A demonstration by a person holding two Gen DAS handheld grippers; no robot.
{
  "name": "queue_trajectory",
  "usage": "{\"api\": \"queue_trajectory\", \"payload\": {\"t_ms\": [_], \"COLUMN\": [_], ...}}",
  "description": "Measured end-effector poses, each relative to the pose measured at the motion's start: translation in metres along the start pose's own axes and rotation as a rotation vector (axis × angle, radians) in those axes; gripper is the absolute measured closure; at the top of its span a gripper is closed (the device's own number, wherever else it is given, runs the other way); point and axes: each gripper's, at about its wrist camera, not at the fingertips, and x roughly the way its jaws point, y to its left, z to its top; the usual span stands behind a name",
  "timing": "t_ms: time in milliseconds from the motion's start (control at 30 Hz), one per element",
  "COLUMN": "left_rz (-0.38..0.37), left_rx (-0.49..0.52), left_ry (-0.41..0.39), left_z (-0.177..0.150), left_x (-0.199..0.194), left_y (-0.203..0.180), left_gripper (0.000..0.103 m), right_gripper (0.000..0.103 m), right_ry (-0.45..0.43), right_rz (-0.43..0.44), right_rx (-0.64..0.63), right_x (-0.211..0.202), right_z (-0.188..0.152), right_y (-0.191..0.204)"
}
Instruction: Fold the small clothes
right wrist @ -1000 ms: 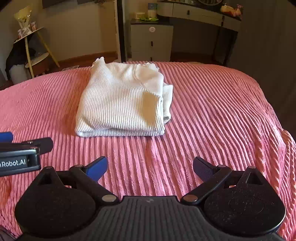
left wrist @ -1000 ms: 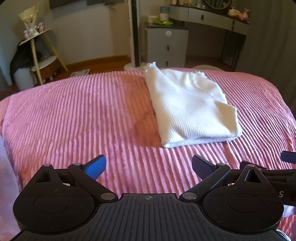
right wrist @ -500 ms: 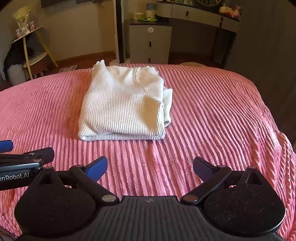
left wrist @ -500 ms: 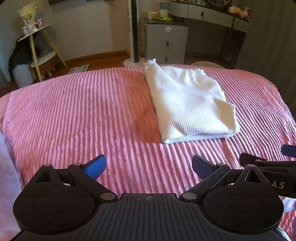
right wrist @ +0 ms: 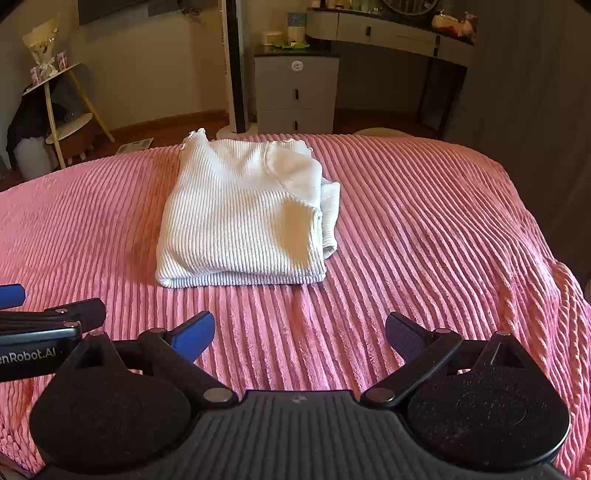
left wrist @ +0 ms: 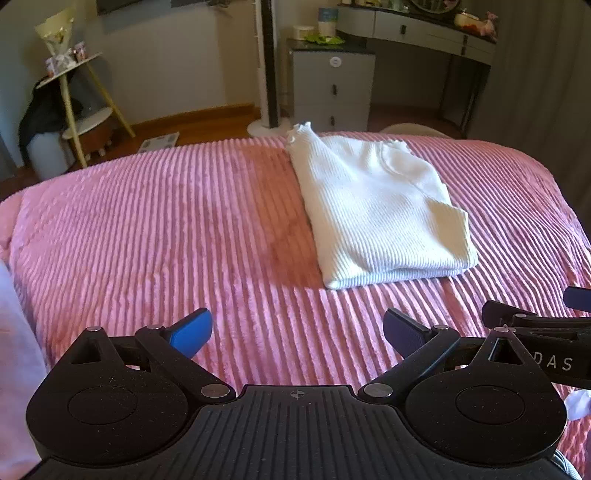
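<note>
Left gripper [left wrist: 297, 334]: we hold it low over the pink ribbed bedspread [left wrist: 147, 229], fingers spread wide, nothing between them.
Right gripper [right wrist: 299, 334]: we hold it just beside the left, fingers likewise spread and empty.
White knit top [right wrist: 240, 218]: it lies folded on the bedspread ahead of both grippers, apart from them; a sleeve edge pokes out on its right side.
In the way: only bare bedspread between our fingertips and the top.
Beyond the bed: a grey drawer unit [right wrist: 295, 92], a dark dressing table [right wrist: 391, 33], a standing fan's column [right wrist: 234, 66].
Far left: a yellow-legged shelf stand [left wrist: 74, 107].
</note>
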Motion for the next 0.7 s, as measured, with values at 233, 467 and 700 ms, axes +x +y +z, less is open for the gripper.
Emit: {"api": "queue_trajectory", "payload": {"t_ms": [233, 467, 700], "left_rz": [0.002, -0.001, 0.001], "left_rx": [0.005, 0.003, 0.008], "left_ry": [-0.007, -0.008, -0.011], "left_z": [-0.0007, -0.0012, -0.0018], "left_x": [-0.003, -0.0048, -0.0055], "left_y": [0.0004, -0.0011, -0.0021], "left_gripper": [0.001, 0.001, 0.001], "right_gripper": [0.004, 0.004, 0.004], "right_ry": [0.0, -0.007, -0.006], "right_rz": [0.0, -0.003, 0.005], "right_rx": [0.01, 0.016, 0.03], "right_x": [-0.0003, -0.0016, -0.0013], "right_z": [-0.0011, -0.0027, -0.0037], "right_y": [-0.002, -0.004, -0.0078]}}
